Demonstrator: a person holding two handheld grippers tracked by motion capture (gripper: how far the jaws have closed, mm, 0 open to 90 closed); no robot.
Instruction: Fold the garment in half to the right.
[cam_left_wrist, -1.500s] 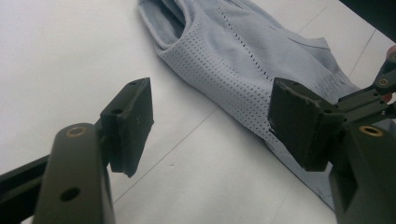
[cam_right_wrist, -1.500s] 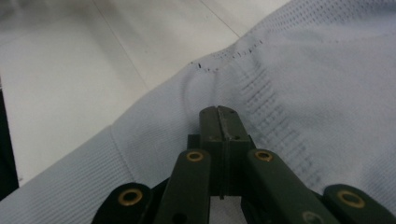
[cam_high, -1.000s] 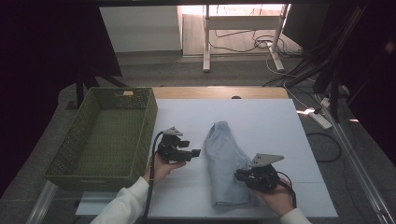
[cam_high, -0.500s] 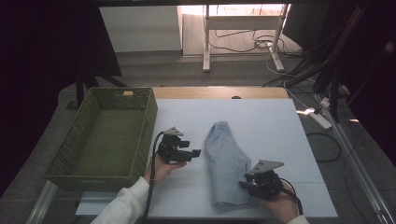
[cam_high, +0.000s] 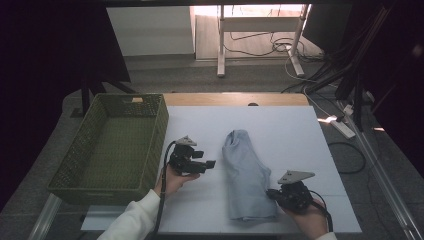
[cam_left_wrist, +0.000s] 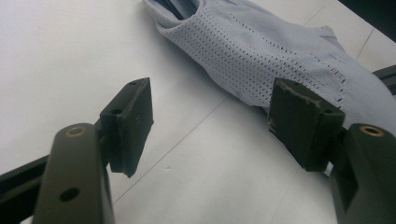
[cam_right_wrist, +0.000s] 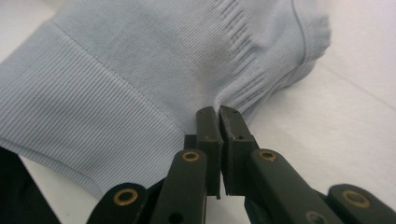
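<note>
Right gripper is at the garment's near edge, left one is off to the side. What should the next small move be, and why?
Probably bring the open left gripper onto the light blue garment: the right gripper has just closed on its ribbed edge, while the left holds nothing and hovers beside the cloth.

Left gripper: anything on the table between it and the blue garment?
Nothing. In the high view, bare white table separates the open left gripper from the blue garment; the left gripper view shows the same.

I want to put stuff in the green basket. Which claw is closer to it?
Left. The left claw sits open just beside the green basket, on its right. The right claw is farther off, pinching the blue garment.
</note>
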